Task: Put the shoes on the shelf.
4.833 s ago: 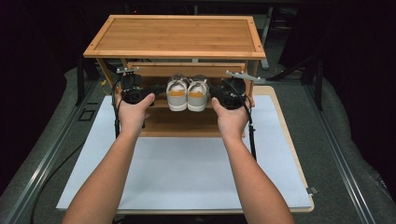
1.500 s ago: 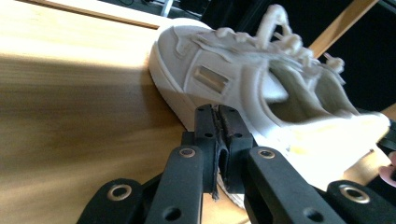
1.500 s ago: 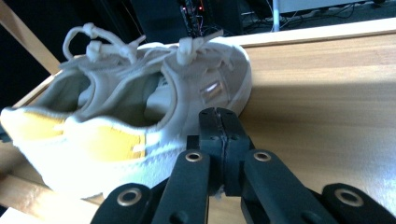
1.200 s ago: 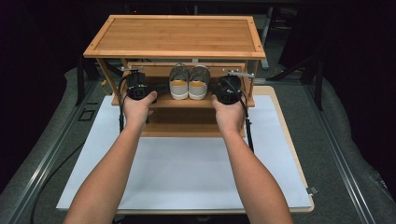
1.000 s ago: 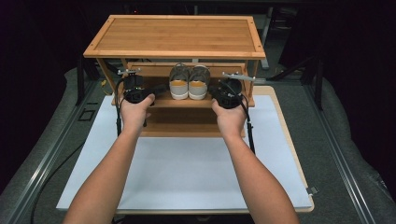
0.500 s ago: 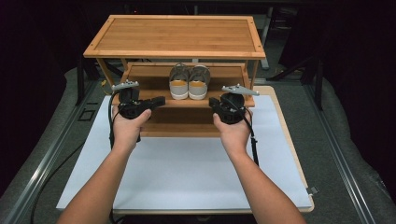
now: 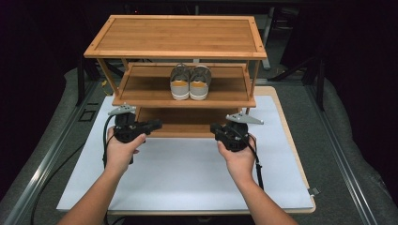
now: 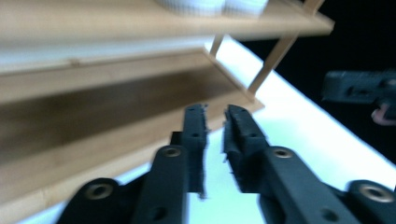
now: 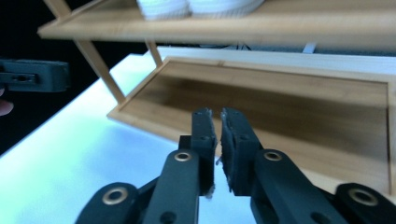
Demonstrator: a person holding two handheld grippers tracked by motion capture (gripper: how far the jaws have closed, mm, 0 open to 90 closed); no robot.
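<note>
A pair of grey shoes with white soles and tan heels (image 7: pixel 189 84) stands side by side on the middle shelf of a three-tier bamboo rack (image 7: pixel 178 37), heels toward me. My left gripper (image 7: pixel 157 124) hovers over the white mat in front of the rack's left side, jaws pointing right. My right gripper (image 7: pixel 213 127) hovers before the right side, jaws pointing left. In the left gripper view my left gripper (image 8: pixel 215 112) shows a narrow gap with nothing in it. My right gripper (image 9: pixel 215 114) shows the same. Both pairs of jaws have just been opening. The shoe soles (image 9: pixel 196 5) sit above.
The rack's bottom shelf (image 7: pixel 187 117) lies bare just beyond both grippers. A white mat (image 7: pixel 187 173) covers the wooden table under my hands. Dark floor and metal rails flank the table. Cables trail from both grippers along my wrists.
Both hands have drawn back from the middle shelf toward me and dropped lower, leaving the shoes on the shelf. The jaws of both grippers have parted slightly.
</note>
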